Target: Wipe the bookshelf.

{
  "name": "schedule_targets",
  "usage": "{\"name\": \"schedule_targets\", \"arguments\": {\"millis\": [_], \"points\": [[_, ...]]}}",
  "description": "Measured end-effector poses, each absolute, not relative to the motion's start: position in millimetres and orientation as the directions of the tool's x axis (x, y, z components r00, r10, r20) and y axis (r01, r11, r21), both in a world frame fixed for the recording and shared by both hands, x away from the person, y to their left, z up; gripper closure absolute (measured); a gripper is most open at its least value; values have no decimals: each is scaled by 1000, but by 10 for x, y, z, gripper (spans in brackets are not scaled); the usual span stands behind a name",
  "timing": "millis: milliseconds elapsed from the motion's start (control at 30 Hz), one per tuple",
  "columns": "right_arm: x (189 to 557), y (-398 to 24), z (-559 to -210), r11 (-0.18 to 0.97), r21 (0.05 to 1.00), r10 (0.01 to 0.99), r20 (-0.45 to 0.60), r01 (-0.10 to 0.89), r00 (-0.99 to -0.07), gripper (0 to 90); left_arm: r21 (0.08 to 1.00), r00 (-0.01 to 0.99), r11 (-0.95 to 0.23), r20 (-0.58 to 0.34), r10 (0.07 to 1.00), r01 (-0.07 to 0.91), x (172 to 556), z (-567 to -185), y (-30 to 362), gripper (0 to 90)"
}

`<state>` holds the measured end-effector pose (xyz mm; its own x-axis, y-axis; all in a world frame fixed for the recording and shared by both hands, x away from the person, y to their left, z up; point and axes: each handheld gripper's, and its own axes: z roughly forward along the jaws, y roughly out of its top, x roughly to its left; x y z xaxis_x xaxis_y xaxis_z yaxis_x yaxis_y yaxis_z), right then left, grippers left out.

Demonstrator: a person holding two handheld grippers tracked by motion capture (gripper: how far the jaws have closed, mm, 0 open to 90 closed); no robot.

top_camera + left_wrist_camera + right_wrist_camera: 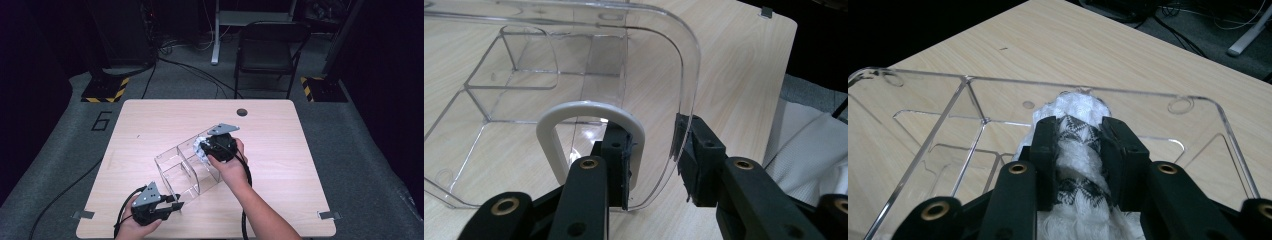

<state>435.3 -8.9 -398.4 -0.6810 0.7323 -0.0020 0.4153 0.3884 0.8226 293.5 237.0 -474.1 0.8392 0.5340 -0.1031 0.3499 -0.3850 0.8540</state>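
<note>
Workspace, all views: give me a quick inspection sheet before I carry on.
Surface: pale wooden table, a dark round hole near its far edge.
Job's things: clear plastic organiser with compartments and a white handle; white knitted cloth over its far end.
Clutter: nothing seen.
Grippers: left tongs straddle the organiser's end wall by the handle; right tongs shut on the cloth.
Cables: one black cable trails from each gripper off the near edge.
Surroundings: grey floor, a folding chair, hazard-striped stand bases.
</note>
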Motion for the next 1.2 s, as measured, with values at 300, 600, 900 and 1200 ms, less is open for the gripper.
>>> {"name": "schedule_targets", "arguments": {"millis": [300, 600, 900, 1200], "points": [[4531, 130, -3978, 417, 798, 746, -26, 436, -666, 718, 858, 838, -383, -95, 537, 343, 2942, -4742, 2387, 674], [4538, 81, -4004, 409, 805, 731, -8, 429, -682, 728, 858, 822, -352, -130, 554, 374, 2901, -4657, 2438, 544], [4568, 78, -4008, 397, 802, 734, 16, 447, -679, 723, 844, 798, -336, -163, 581, 417, 2897, -4585, 2518, 517], [4570, 67, -4008, 416, 795, 723, 6, 441, -691, 724, 840, 788, -354, -133, 602, 412, 2857, -4524, 2606, 496]]}}
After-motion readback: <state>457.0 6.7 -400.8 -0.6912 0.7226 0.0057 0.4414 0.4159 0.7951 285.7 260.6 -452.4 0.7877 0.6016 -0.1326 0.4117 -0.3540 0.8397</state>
